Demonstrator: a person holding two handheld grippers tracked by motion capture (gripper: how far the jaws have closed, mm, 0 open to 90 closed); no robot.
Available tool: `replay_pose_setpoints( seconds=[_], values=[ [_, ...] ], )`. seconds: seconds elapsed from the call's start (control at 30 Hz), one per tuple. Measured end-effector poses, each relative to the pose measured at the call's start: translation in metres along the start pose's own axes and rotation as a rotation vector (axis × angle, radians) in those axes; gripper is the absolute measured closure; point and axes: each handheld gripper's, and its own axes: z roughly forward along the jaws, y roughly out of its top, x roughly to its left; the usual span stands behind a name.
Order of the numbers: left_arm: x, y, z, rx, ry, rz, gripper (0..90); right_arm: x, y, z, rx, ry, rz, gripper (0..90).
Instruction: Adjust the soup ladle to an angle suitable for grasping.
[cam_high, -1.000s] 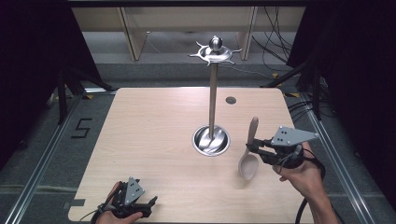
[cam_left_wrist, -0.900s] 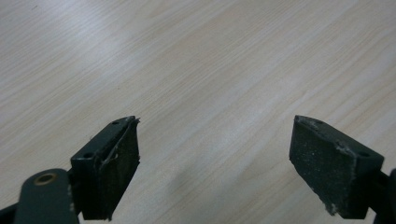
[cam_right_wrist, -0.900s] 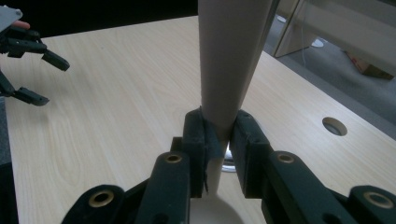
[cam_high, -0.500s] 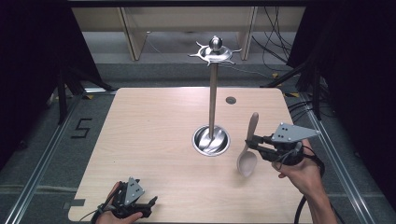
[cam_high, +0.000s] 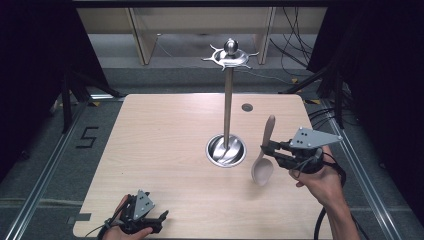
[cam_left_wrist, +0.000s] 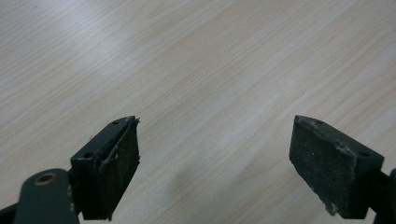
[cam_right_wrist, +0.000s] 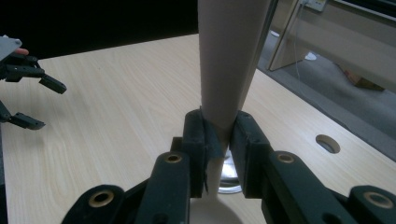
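1. Firstly, at the near left corner of the light wooden worktop (cam_high: 165, 145) the left tool (cam_high: 159, 220) is held low by a hand (cam_high: 116, 231); its grey plate faces up.
2. From the left gripper view, this tool's two black jaws stand wide apart, with bare wood grain between them and nothing held; the pads (cam_left_wrist: 122, 163) look worn at the edges.
3. Near the middle of the worktop stands a metal stand (cam_high: 228, 107): a round shiny base (cam_high: 226, 150), a thin upright pole, and at the top a ring of small hooks (cam_high: 229, 56) under a ball knob.
4. Behind the stand and a little to the right, a small round hole (cam_high: 247, 107) is in the worktop.
5. Just right of the base is a pale wooden spoon (cam_high: 263, 162), bowl down and handle pointing up, slightly tilted; whether the bowl touches the worktop I cannot tell.
6. The right tool (cam_high: 266, 151) is clamped on the spoon at the narrow part of the handle, just above the bowl; in the right gripper view both jaws press against the handle (cam_right_wrist: 229, 60), which rises between them.
7. The right hand (cam_high: 322, 180) holds this tool from the right side, and a black cable (cam_high: 320, 225) hangs down near the forearm.
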Motion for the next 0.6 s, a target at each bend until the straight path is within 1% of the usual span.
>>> replay_pose_setpoints(
  seconds=[0.03,0.1,0.13,0.17,0.23,0.3,0.33,0.4,0.43,0.47,0.5,0.53,0.57,0.6],
  values=[
    [0.0,0.0,0.0,-0.001,-0.001,-0.001,15.6,-0.0004,0.0004,0.0006,-0.002,0.005,-0.008,76.9],
    [0.0,-0.0001,0.0,0.0,0.0,-0.002,15.6,-0.0006,0.0008,0.0011,-0.005,0.004,-0.011,76.9],
    [-0.0012,-0.0005,0.0004,-0.004,0.0,-0.022,15.6,-0.0009,0.0009,0.0011,-0.004,0.003,-0.015,76.9],
    [-0.0014,-0.0006,0.0005,-0.005,0.002,-0.024,15.6,-0.0005,0.001,0.0012,-0.002,0.004,-0.01,76.9],
    [-0.0003,-0.0002,0.0004,-0.004,0.002,-0.009,15.6,-0.001,0.0015,0.0008,0.007,0.01,-0.007,76.9],
    [-0.0005,-0.0003,0.0006,-0.005,0.002,-0.009,15.6,-0.0017,0.0022,0.0015,0.004,0.012,-0.008,76.9],
    [-0.0005,-0.0002,0.0008,-0.004,0.002,-0.009,15.6,-0.0015,0.0025,0.0024,-0.006,0.007,-0.012,76.9],
    [-0.0012,-0.0006,0.0009,-0.004,0.0,-0.02,15.6,-0.0013,0.0036,0.0028,-0.011,0.007,-0.01,76.9],
    [-0.0004,-0.0003,0.0019,-0.009,0.0,-0.01,15.6,-0.0022,0.0043,0.003,-0.014,0.001,-0.021,76.9],
    [-0.0021,-0.0005,0.0031,-0.025,-0.001,-0.036,15.6,-0.0028,0.0048,0.0034,-0.018,-0.003,-0.028,76.9],
    [-0.0021,-0.0006,0.003,-0.024,-0.001,-0.036,15.6,-0.0011,0.0057,0.0047,-0.014,0.009,-0.014,76.9],
    [-0.0003,-0.0003,0.0016,-0.008,0.001,-0.013,15.6,-0.0011,0.0057,0.0047,-0.014,0.009,-0.014,76.9],
    [-0.0005,-0.0005,0.0018,-0.012,0.002,-0.018,15.6,-0.0012,0.0062,0.005,-0.012,0.013,-0.02,76.9],
    [-0.0004,-0.0001,0.0007,-0.002,0.003,-0.014,15.6,-0.0013,0.0067,0.0048,-0.003,0.02,-0.014,76.9]
  ],
)
